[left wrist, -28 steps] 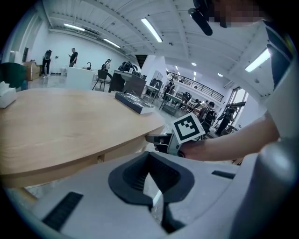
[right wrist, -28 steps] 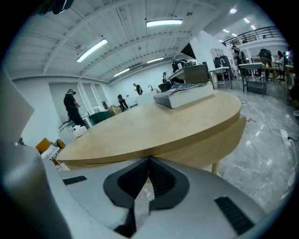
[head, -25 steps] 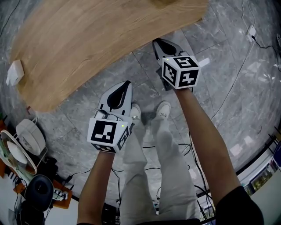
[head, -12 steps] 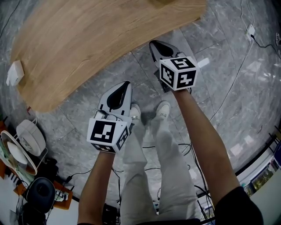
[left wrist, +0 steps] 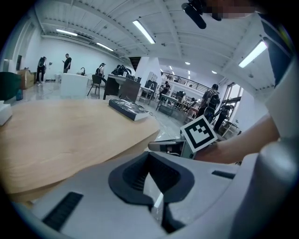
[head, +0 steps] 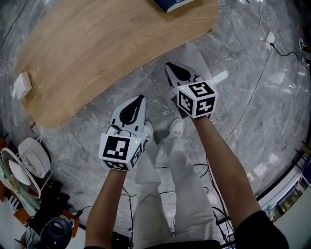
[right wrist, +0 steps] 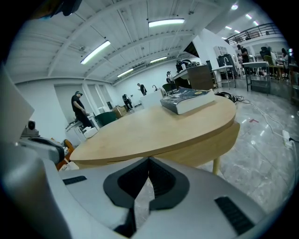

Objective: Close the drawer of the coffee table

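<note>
Left gripper (head: 139,100) pressed together, right gripper (head: 170,67) likewise, coffee table (head: 112,48) long axis lower-left to upper-right.

A big wooden tabletop (head: 97,44) fills the picture from 9 to 12 o'clock. A blue book (head: 172,4) lies on it at 12 o'clock. A small white box (head: 22,85) sits on it at 9 o'clock. In the middle, over the grey floor (head: 252,97), the left gripper (head: 140,98) and the right gripper (head: 169,65) point toward the tabletop's edge, jaws together. Two white shoes (head: 177,127) stand just below them.
</note>
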### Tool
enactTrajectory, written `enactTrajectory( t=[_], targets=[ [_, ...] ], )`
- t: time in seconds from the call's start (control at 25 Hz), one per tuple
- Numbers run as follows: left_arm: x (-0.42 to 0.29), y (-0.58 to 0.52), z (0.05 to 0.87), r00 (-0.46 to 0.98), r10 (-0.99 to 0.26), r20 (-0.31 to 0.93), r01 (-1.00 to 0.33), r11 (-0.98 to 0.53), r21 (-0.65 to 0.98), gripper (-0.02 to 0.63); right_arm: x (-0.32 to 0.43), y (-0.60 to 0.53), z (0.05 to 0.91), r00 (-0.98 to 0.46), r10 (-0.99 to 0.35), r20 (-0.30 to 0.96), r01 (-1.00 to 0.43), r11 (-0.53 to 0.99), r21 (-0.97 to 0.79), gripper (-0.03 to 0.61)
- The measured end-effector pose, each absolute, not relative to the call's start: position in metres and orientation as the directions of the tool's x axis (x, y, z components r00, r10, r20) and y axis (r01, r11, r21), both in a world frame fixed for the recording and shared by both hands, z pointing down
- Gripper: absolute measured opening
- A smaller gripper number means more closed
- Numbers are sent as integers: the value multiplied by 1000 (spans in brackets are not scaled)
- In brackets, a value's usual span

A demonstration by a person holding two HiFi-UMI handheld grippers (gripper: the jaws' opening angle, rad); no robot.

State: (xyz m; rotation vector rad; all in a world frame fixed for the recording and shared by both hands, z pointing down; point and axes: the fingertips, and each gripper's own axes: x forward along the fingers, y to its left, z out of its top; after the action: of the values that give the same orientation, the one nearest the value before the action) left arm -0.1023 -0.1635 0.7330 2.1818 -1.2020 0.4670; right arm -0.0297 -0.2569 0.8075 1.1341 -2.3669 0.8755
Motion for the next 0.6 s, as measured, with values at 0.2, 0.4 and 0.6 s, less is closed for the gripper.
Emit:
enactTrajectory(
  t=[0.2,0.4,0.6],
  targets=[
    [-102,-173,710,521,-660,542,-853,-414,317,0,-16,-241,787,-596,-558,577,-799,479,-363,17],
    [-99,-180,681,511,-684,520,-860,-394,326,0,-7,-229,757,-598,-559,574,-798,480,-364,17],
    [-86,-183,656,529,-680,507,-848,-421,321,0,-7,-223,721,-618,-559,553,-783,504,-365,17]
  ],
)
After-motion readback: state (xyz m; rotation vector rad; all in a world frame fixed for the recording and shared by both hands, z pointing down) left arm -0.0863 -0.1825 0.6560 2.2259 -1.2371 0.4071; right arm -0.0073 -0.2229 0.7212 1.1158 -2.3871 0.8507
